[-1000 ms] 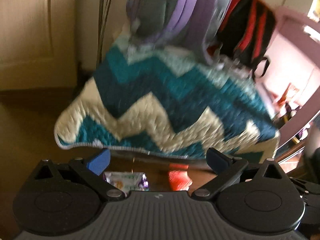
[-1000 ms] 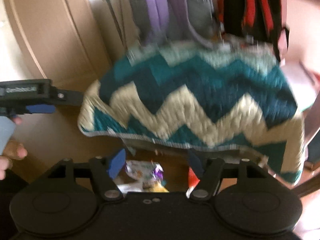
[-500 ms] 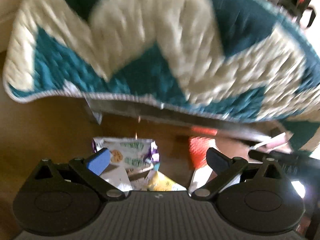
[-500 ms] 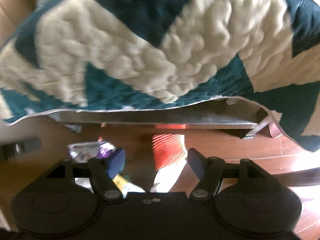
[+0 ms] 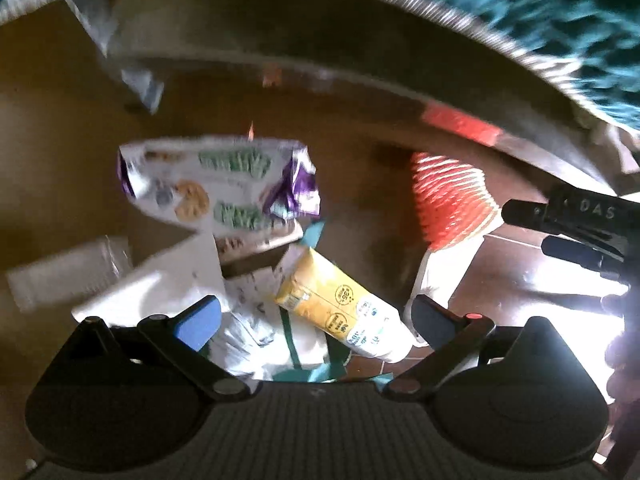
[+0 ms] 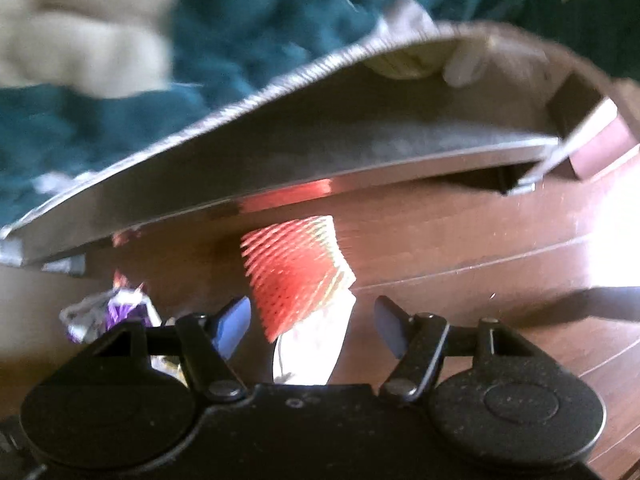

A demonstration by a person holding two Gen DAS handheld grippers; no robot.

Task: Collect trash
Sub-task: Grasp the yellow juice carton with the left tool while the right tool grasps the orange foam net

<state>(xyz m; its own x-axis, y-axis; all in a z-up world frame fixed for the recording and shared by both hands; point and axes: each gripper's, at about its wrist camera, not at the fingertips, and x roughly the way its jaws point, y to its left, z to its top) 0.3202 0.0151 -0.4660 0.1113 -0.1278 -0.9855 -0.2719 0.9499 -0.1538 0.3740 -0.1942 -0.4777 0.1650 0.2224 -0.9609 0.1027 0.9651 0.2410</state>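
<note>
Change: both grippers have dropped from facing the zigzag blanket (image 6: 100, 80) to hanging low over the floor (image 6: 480, 240), so the litter beneath the bed edge (image 6: 280, 176) now fills both views.
Trash: a loose pile on the floor by the bed: a cookie wrapper (image 5: 216, 188), a yellow carton (image 5: 340, 308), white papers (image 5: 168, 280), and off to one side a red foam net (image 6: 296, 268) on a white wrapper (image 6: 316, 344).
Left gripper (image 5: 316, 316): jaws wide apart, holding nothing; the yellow carton lies between and just ahead of them, its long axis slanting across the gap.
Right gripper (image 6: 312, 320): jaws wide, slightly narrower than a moment ago, empty; the red foam net sits straight ahead between them, its length running roughly along the pointing direction.
Nearer hand: the left for the carton and wrapper, the right for the net.
Blur: contact with any item cannot be told; none looks pinched.
</note>
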